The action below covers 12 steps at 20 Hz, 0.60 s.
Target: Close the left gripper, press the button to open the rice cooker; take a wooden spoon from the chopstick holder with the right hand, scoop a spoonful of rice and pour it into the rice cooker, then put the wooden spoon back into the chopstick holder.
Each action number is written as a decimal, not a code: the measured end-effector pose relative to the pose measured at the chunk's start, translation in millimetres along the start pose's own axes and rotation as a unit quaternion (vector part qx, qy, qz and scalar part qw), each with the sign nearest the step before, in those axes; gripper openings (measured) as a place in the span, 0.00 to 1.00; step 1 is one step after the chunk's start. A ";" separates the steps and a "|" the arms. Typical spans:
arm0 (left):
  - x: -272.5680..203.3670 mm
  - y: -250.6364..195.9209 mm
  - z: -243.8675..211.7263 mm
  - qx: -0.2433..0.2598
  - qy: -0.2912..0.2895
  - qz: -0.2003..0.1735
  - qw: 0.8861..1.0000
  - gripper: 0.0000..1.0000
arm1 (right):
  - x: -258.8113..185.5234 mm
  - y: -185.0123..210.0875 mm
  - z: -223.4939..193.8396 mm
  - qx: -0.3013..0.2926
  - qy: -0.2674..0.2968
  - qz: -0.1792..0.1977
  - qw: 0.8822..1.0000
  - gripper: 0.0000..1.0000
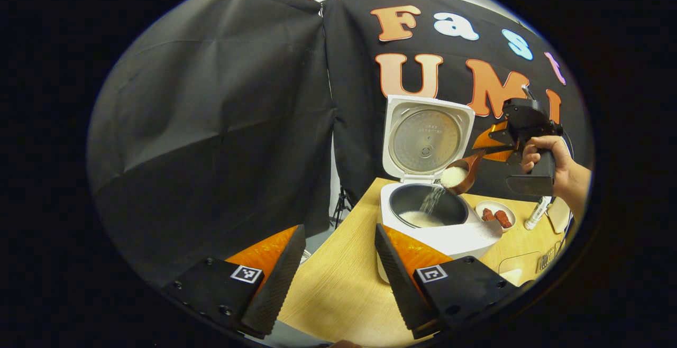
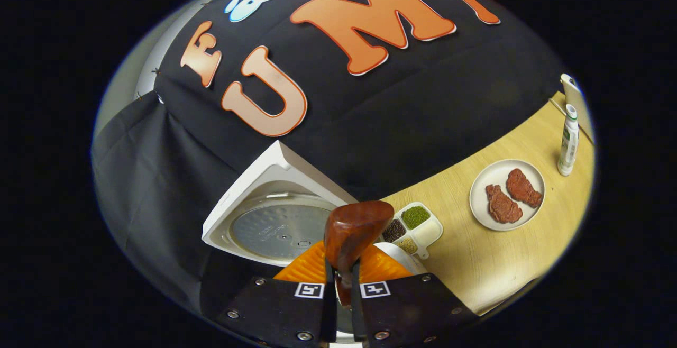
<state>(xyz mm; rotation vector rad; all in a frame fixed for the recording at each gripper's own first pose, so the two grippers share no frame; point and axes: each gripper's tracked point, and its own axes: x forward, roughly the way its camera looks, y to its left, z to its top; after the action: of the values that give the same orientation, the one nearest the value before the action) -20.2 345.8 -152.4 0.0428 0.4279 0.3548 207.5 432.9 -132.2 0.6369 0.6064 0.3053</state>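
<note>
- Closest in, the left gripper (image 1: 333, 279) hangs low over the worktop (image 1: 338, 284) with its jaws spread wide and nothing between them. It sits just short of the rice cooker (image 1: 449, 231).
- In the right gripper view, the right gripper (image 2: 338, 279) has its jaws pinching the handle of the one wooden spoon (image 2: 351, 234). The handle runs straight out along the fingers, bowl at the far end, back of the bowl facing the camera.
- From the left gripper view you can see that spoon tipped over the open pot, with rice (image 1: 433, 200) streaming down onto a small heap inside. The bowl sits above the pot's far-right rim, so I'd say the pour is mid-way, with rice left in the spoon.
- One rice cooker, lid (image 1: 426, 136) standing upright behind the pot.
- Farther out on the worktop: one divided dish (image 2: 415, 226) with four compartments of grains, one plate (image 2: 529, 213) holding two reddish pieces, and one white bottle (image 2: 568, 139) standing up.
- The chopstick holder I can't pick out, so where the spoon goes back is anyone's guess; the right hand (image 1: 555, 165) is the one carrying it anyway.
</note>
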 end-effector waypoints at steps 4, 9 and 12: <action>1.0 2.7 -3.9 -0.001 0.004 0.001 1.000 0.90 | -1.3 7.0 2.4 -0.065 -0.018 -0.001 0.998 0.10; 1.7 -2.4 -4.7 0.000 0.007 -0.004 1.000 0.90 | -5.1 12.4 0.7 -0.117 -0.035 0.004 0.992 0.11; 2.4 -7.6 -5.8 -0.005 0.010 -0.009 1.000 0.90 | -7.7 20.8 -1.8 -0.156 -0.047 0.018 0.987 0.10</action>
<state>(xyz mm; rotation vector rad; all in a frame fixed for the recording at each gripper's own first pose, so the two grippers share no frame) -18.1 339.3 -159.5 0.0262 0.4453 0.3404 198.6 446.2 -116.8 0.3585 0.4457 0.3928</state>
